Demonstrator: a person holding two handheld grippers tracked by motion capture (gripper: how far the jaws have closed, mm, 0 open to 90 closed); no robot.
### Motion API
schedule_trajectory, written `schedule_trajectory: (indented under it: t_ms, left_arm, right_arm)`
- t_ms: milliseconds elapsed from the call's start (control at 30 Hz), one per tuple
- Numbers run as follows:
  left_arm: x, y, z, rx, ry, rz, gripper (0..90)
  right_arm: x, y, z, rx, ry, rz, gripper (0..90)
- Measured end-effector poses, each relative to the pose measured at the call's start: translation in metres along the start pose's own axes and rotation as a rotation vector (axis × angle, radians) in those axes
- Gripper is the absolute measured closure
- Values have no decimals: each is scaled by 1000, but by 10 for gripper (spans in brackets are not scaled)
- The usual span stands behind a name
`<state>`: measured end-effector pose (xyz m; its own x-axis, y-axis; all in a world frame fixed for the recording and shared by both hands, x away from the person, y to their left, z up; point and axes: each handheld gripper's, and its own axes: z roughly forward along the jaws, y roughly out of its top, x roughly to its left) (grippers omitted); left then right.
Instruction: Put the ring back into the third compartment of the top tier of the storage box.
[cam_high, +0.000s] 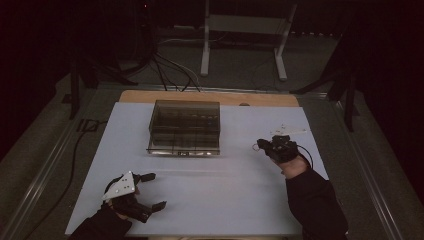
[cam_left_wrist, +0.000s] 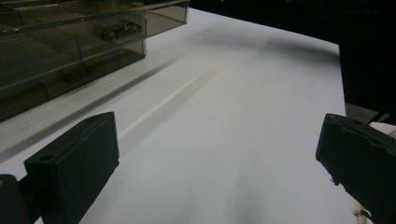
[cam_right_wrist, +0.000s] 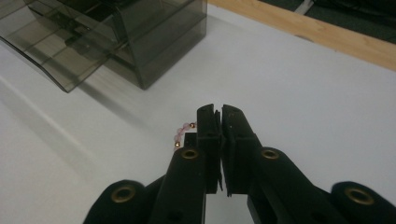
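A smoky see-through drawer box (cam_high: 185, 127) stands at the back middle of the white table top (cam_high: 225, 200); its lowest drawer (cam_right_wrist: 60, 60) sticks out toward the front. My right gripper (cam_high: 263, 144) hovers to the right of the box, and its jaws (cam_right_wrist: 220, 112) are shut on a string of pink and gold beads (cam_right_wrist: 182, 133). A thin loop of that bead string (cam_high: 256, 146) hangs at the jaws' left side. My left gripper (cam_high: 156, 190) rests open near the front left, with only bare table between its fingers (cam_left_wrist: 74, 163). The box (cam_left_wrist: 70, 42) lies ahead of it to the left.
A wooden strip (cam_high: 210, 97) runs along the table's far edge, also seen as the wooden strip (cam_right_wrist: 327, 37) beyond the right gripper. Behind the table, a white stand (cam_high: 245, 30) and several cables (cam_high: 170, 70) sit on the dark floor.
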<state>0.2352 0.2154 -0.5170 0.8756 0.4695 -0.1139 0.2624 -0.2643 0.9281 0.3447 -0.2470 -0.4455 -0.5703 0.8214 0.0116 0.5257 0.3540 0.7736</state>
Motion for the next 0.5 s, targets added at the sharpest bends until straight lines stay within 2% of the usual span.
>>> schedule_trajectory:
  t_ms: [500]
  left_arm:
    - [0,0,1,5,-3,1,6]
  right_arm:
    - [12,19,-2,-24,45,-6,869]
